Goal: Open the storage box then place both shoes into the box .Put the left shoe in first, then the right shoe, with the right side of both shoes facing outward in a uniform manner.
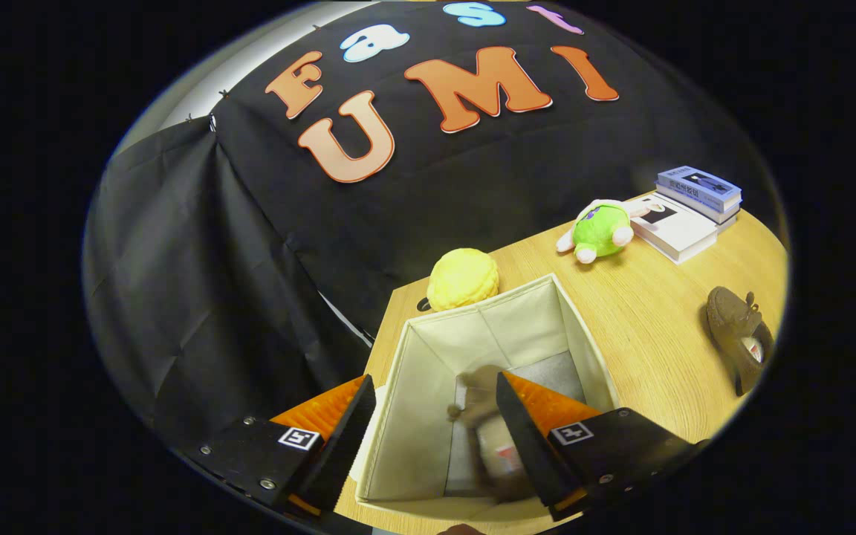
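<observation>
An open cream fabric storage box [407, 401] stands on the wooden table [651, 319] right under my gripper [434, 380]. The gripper is open, its fingers spread wide above the box's mouth. A brown shoe [481, 420] lies inside the box, blurred, close against the inner side of the right finger, which hides part of it. The left finger does not touch it. A second brown shoe [740, 334] lies on its side on the table well to the right of the box.
A yellow plush ball [463, 279] sits just behind the box's far corner. A green plush toy [600, 230] and a stack of books [688, 208] lie at the table's far right. The black cloth wall hangs close behind and to the left.
</observation>
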A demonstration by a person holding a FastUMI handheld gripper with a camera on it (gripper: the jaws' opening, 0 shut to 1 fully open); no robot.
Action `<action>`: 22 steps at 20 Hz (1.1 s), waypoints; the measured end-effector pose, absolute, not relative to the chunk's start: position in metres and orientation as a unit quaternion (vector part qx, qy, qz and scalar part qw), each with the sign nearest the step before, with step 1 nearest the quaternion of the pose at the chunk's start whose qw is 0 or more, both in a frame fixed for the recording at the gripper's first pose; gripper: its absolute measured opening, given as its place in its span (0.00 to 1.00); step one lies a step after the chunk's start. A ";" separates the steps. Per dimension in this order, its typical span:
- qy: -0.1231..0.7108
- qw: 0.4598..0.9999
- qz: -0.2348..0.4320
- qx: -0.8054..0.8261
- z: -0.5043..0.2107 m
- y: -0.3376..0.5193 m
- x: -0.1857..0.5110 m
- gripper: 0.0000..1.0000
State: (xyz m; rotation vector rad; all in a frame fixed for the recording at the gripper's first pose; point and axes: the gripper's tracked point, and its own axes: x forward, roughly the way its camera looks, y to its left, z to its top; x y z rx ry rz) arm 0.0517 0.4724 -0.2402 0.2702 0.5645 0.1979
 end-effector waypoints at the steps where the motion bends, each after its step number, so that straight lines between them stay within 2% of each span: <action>1: 0.272 0.949 0.098 0.125 -0.238 0.471 0.051 0.98; 10: 0.241 0.960 0.112 0.086 -0.213 0.427 0.043 0.98; 22: 0.211 0.975 0.058 0.033 -0.202 0.263 0.033 0.98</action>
